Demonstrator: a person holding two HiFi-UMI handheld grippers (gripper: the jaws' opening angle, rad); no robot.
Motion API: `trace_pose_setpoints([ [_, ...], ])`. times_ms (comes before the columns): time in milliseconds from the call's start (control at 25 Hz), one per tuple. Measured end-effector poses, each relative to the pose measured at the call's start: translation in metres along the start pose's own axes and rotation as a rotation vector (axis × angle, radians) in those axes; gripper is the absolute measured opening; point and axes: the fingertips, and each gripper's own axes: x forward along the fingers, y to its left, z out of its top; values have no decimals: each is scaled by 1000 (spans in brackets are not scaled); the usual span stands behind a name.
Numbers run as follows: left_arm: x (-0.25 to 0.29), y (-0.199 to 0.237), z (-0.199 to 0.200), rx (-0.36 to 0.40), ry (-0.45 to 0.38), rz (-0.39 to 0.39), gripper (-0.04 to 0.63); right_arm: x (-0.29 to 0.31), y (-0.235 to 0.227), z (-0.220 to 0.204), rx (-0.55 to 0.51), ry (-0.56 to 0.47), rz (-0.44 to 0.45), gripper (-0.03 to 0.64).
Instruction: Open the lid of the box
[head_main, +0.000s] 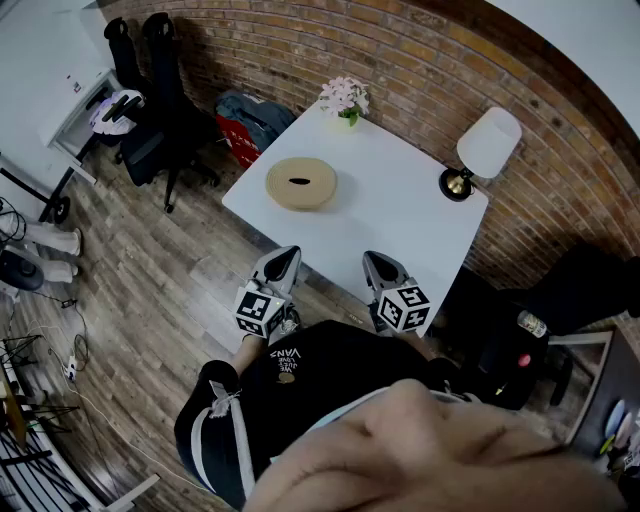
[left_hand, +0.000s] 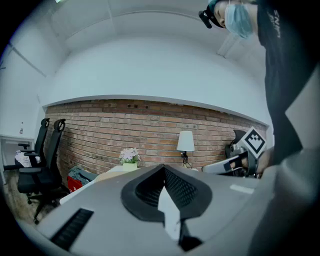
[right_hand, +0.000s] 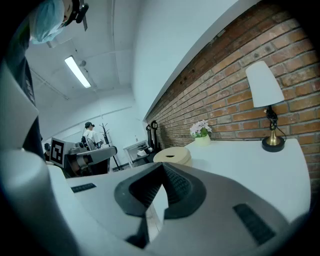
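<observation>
A round, flat beige box (head_main: 300, 183) with a slot in its closed lid sits on the white table (head_main: 400, 210), towards its far left part. In the right gripper view the box (right_hand: 172, 156) lies ahead beyond the jaws. My left gripper (head_main: 283, 262) and right gripper (head_main: 379, 268) hover side by side at the table's near edge, well short of the box. Both are shut with nothing between their jaws. The left gripper (left_hand: 163, 171) points level at the brick wall, and the right gripper (right_hand: 161, 170) points across the table.
A pot of pale flowers (head_main: 344, 100) stands at the table's far corner and a white-shaded lamp (head_main: 482, 150) at its right corner. Black office chairs (head_main: 150, 110) stand on the wooden floor to the left. A brick wall (head_main: 400, 50) runs behind the table.
</observation>
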Motion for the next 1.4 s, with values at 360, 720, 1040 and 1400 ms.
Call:
trace_pose_setpoints([
  [360,4,19,-4,-2,8,-12,9,22,6,4,27,-13,16,3],
  [720,5,53,-4,-4,17,-45,9,51,17,9,67,-42,-11,3],
  [1040,-4,95,-8,-8,32,-87,9,78,32,11,103,-68,-72,5],
  [1400,-7,142,-8,11,43,-183,9,102,38,14,134,-127,-198,5],
])
